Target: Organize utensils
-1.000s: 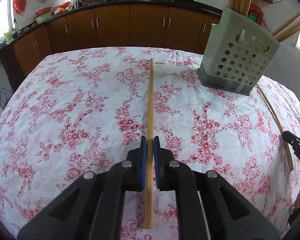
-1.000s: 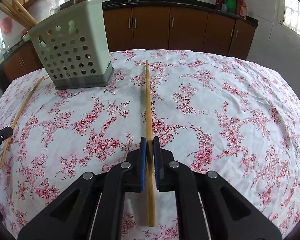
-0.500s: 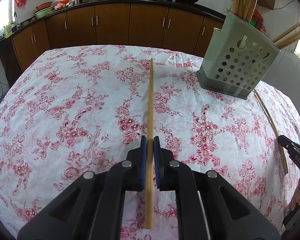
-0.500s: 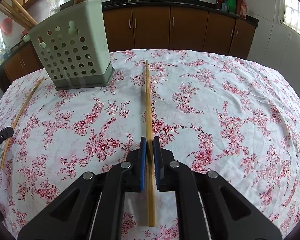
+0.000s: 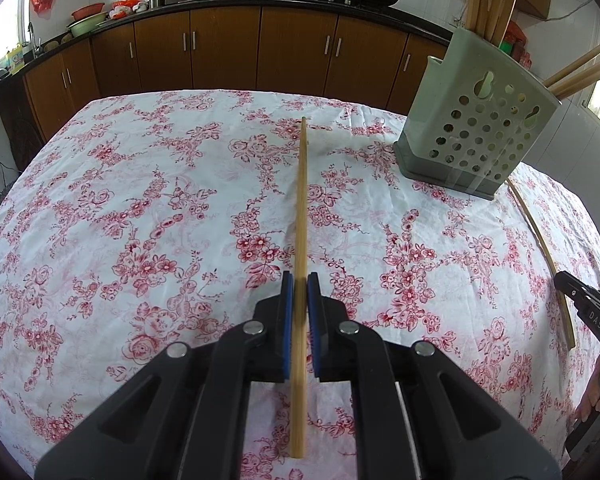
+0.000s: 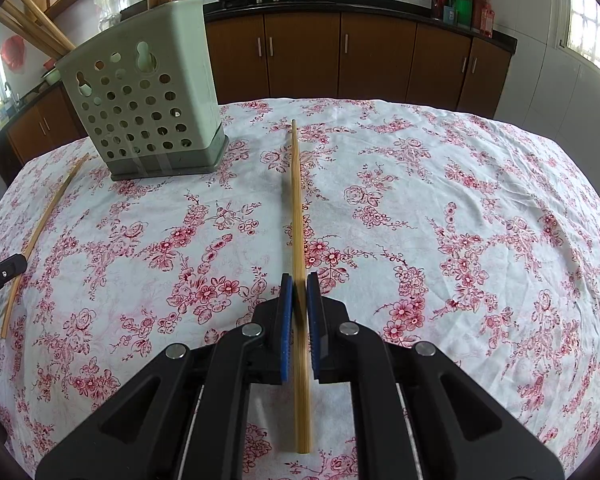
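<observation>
Already each gripper is pinching a bamboo chopstick: the left gripper [image 5: 300,292] has its blue pads pressed on one chopstick [image 5: 301,200] that runs out ahead of it over the flowered table [image 5: 140,208], and the right gripper [image 6: 299,292] clamps a second chopstick [image 6: 297,200] the same way. Both sticks are held near their back third, with a short tail behind the pads and a long length in front, tips angled down toward the cloth. The perforated green utensil holder [image 5: 476,136] stands upright on the table between the two hands, right of the left gripper and left of the right one, with several chopsticks already poking out of its top. The step in hand looks like carrying these two into that holder. To do it well, each stick probably wants lifting clear of the cloth first, then tipping toward vertical so the front end enters the open top, not the holed wall. Going one hand at a time would likely keep the grippers from crowding each other above the rim. Release only once the tip is well inside, since a long stick gripped off-centre may swing or tip out.
</observation>
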A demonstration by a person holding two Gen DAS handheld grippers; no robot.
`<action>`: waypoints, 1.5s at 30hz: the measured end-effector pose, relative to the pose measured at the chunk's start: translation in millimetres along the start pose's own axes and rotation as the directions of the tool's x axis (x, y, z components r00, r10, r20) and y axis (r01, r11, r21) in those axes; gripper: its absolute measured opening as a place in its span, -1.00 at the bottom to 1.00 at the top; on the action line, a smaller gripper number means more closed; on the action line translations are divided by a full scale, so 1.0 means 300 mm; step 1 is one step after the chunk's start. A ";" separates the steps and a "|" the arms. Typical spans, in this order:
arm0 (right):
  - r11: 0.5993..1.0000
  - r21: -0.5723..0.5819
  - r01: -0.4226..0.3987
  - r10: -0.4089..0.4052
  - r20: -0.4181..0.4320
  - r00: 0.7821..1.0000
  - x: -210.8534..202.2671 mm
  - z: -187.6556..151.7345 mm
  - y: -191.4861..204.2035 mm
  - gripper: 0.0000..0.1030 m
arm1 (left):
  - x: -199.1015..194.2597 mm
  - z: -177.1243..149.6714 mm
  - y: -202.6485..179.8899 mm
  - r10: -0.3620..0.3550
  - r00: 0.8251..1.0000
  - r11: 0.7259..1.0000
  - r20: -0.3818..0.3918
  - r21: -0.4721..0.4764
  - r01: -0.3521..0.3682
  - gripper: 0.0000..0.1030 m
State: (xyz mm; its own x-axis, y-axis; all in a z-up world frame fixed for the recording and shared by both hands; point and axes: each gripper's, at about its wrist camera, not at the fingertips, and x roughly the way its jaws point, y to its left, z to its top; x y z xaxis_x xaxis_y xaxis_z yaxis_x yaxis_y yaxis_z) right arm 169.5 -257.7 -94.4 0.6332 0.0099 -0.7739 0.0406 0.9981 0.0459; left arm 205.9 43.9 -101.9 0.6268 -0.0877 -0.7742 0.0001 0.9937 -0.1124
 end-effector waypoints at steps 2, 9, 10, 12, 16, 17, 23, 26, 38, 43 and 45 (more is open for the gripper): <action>1.000 0.000 0.000 0.000 0.000 1.000 0.000 0.001 -0.001 -0.83 | 0.000 0.000 0.001 0.001 1.000 1.000 -0.001 0.001 -0.001 -0.80; 1.000 0.000 0.000 0.000 0.000 1.000 0.000 0.001 -0.001 -0.83 | 0.000 0.001 0.001 0.000 1.000 1.000 -0.002 0.000 0.000 -0.80; 1.000 0.000 0.000 0.000 0.000 1.000 0.001 0.001 -0.002 -0.83 | 0.000 0.001 0.002 0.000 1.000 1.000 -0.002 0.000 0.000 -0.80; 1.000 0.000 0.000 0.000 0.000 1.000 0.001 0.001 -0.002 -0.82 | -0.001 0.001 0.002 0.000 1.000 1.000 -0.002 0.000 0.000 -0.80; 1.000 0.001 -0.001 0.001 0.002 1.000 0.000 0.000 -0.002 -0.82 | -0.001 0.000 0.004 -0.003 1.000 1.000 -0.002 -0.002 0.003 -0.79; 1.000 0.002 -0.001 0.001 0.002 1.000 0.000 0.000 -0.002 -0.82 | -0.002 0.000 0.006 -0.006 1.000 1.000 -0.002 -0.003 0.006 -0.79; 1.000 0.002 -0.001 0.001 0.002 1.000 0.001 0.000 -0.002 -0.82 | -0.003 0.000 0.006 -0.007 1.000 1.000 -0.002 -0.004 0.007 -0.79; 1.000 0.002 -0.001 0.001 0.002 1.000 0.001 0.000 -0.003 -0.82 | -0.002 0.000 0.007 -0.009 1.000 1.000 -0.002 -0.005 0.009 -0.79; 1.000 0.003 -0.001 0.001 0.002 1.000 0.002 0.001 -0.003 -0.82 | -0.003 0.002 0.011 -0.008 1.000 1.000 -0.003 -0.005 0.008 -0.79; 1.000 0.003 -0.001 0.001 0.002 1.000 0.001 0.001 -0.003 -0.82 | -0.004 0.003 0.012 -0.008 1.000 1.000 -0.003 -0.005 0.008 -0.79; 1.000 0.003 -0.001 0.001 0.002 1.000 0.001 0.001 -0.004 -0.82 | -0.004 0.003 0.012 -0.009 1.000 1.000 -0.003 -0.005 0.009 -0.79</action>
State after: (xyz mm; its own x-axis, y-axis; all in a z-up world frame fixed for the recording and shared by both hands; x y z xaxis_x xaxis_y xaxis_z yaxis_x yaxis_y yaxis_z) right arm 169.9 -258.8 -94.3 0.6350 0.0111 -0.7725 0.0419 0.9979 0.0488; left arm 205.7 47.6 -100.8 0.6241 -0.0968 -0.7754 0.0017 0.9925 -0.1225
